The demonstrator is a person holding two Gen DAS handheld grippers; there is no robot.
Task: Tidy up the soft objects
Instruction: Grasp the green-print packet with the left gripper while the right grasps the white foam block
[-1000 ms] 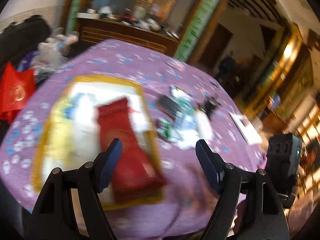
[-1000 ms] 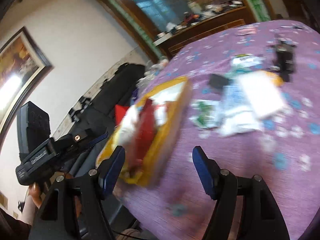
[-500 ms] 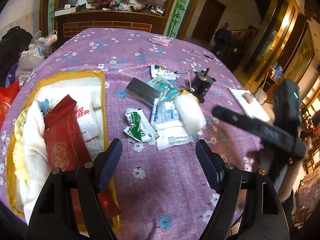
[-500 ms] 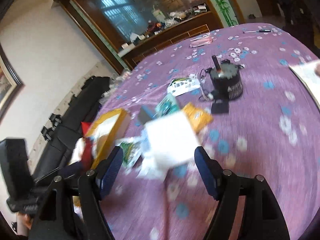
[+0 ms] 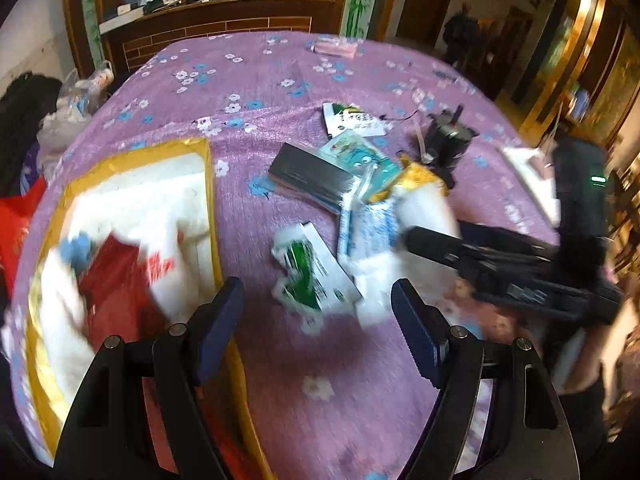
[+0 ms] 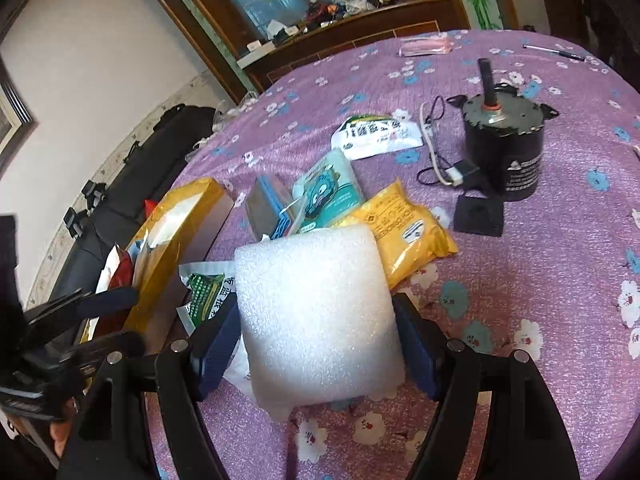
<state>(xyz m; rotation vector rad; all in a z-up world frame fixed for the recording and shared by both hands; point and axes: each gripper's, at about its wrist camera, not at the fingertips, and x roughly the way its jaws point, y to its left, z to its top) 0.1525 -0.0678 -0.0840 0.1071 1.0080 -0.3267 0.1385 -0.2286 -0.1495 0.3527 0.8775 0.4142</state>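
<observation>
The right tool (image 6: 316,344) straddled the white foam roll (image 6: 316,312), its jaws beside it, not visibly squeezing. The left tool (image 5: 316,312) hung open above the bench (image 5: 360,380).

My left wrist camera looks down from above the near table edge, facing the far cabinet. My right wrist camera sits lower and much closer, right behind the white foam roll (image 6: 316,316). Both share the yellow box (image 5: 208,184) (image 6: 188,216) and the black motor (image 5: 444,136) (image 6: 504,144).
</observation>
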